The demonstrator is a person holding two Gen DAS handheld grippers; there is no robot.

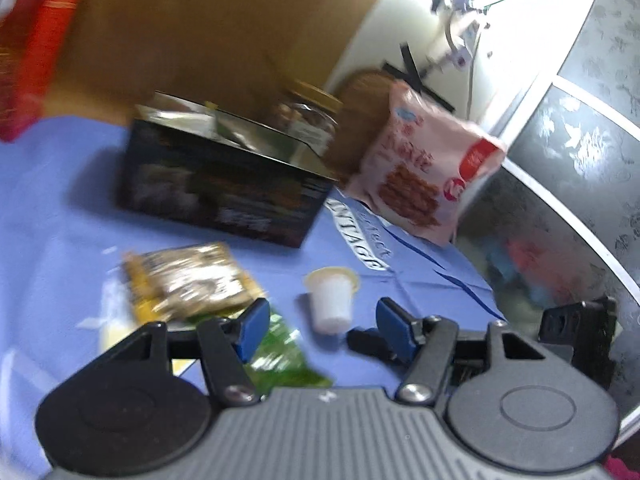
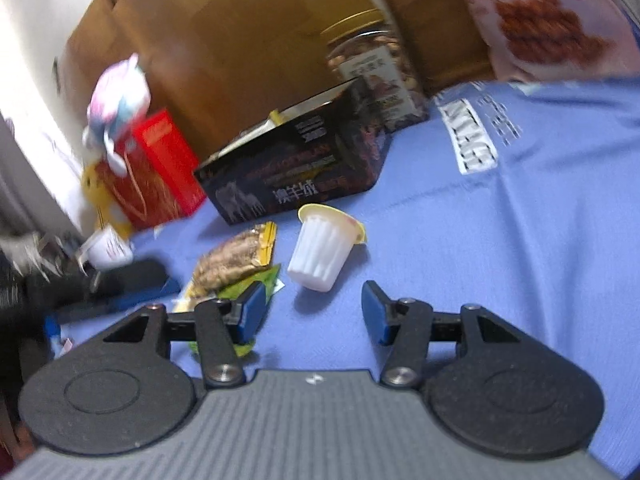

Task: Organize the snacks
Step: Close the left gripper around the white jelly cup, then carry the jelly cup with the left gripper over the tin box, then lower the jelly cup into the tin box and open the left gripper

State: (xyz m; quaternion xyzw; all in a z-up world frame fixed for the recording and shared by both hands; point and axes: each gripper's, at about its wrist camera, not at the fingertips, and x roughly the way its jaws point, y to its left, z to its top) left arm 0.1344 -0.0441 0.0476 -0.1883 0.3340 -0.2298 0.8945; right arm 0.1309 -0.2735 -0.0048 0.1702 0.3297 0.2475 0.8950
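Observation:
A white jelly cup with a yellow lid lies tipped on the blue cloth. My left gripper is open, and the cup's base sits just ahead between its blue pads without touching them. My right gripper is open too and holds nothing; the jelly cup lies a little beyond its fingertips. A nut packet and a green packet lie left of the cup, and the nut packet also shows in the left wrist view. A black open box stands behind them.
A pink snack bag leans at the back right beside a nut jar. A red box with a plush toy stands at the left. A cardboard box forms the back wall. The cloth's edge drops off right.

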